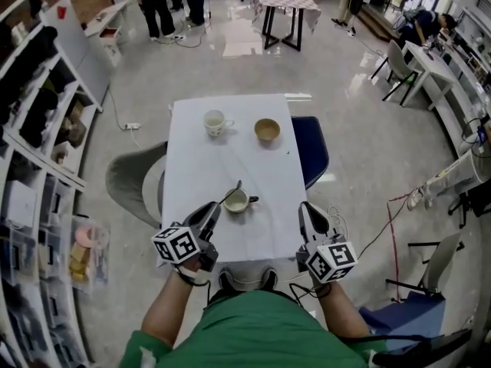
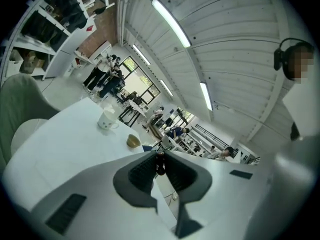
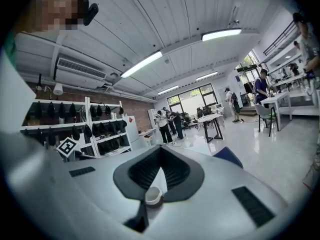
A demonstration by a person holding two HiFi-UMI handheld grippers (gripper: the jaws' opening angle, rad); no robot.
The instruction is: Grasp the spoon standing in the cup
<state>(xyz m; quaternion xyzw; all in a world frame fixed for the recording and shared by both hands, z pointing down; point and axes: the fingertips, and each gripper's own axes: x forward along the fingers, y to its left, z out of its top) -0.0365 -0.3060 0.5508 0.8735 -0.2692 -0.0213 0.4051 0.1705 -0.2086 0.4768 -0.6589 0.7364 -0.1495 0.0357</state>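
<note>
While the left gripper (image 1: 212, 209) hangs over the white table's (image 1: 199, 152) near edge with its jaws pressed together on nothing, the spoon (image 1: 231, 193) leans in the cup (image 1: 238, 202) just beside it, and the right gripper (image 1: 306, 208), farther right, is likewise closed and empty.

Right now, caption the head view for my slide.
Left gripper and right gripper poised before the white cup with a metal spoon on a white table.
</note>
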